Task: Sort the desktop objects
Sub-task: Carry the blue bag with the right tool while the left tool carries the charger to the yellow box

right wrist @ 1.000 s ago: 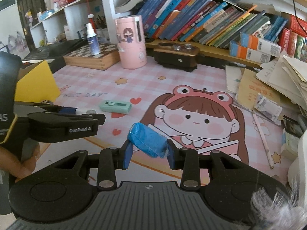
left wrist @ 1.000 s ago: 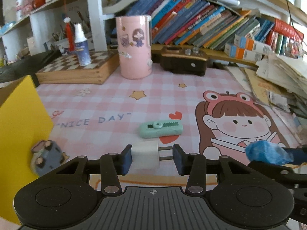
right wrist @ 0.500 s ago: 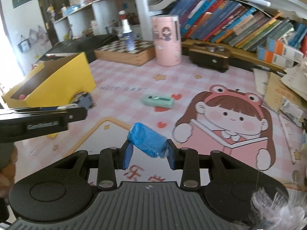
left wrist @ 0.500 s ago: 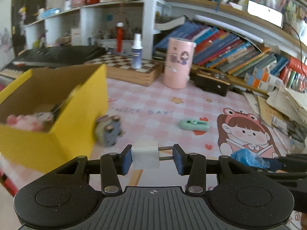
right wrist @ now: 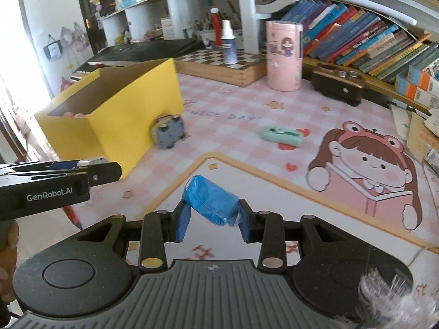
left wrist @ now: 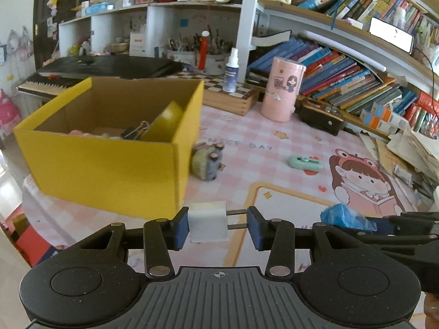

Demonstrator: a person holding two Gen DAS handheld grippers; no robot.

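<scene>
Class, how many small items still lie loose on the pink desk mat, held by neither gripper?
2: a grey toy against the yellow box, and a mint-green cutter mid-mat. The box may hide more.

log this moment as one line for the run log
left hand-held gripper: shut on white charger | right hand-held gripper: shut on blue packet | yellow box: open, ahead

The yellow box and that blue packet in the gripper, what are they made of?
The yellow box looks like cardboard: matte yellow outside, plain brown inside, with thin folded walls. The blue packet in the right gripper seems to be thin glossy plastic film, since it crinkles and shines at its end; what it wraps cannot be seen.
</scene>
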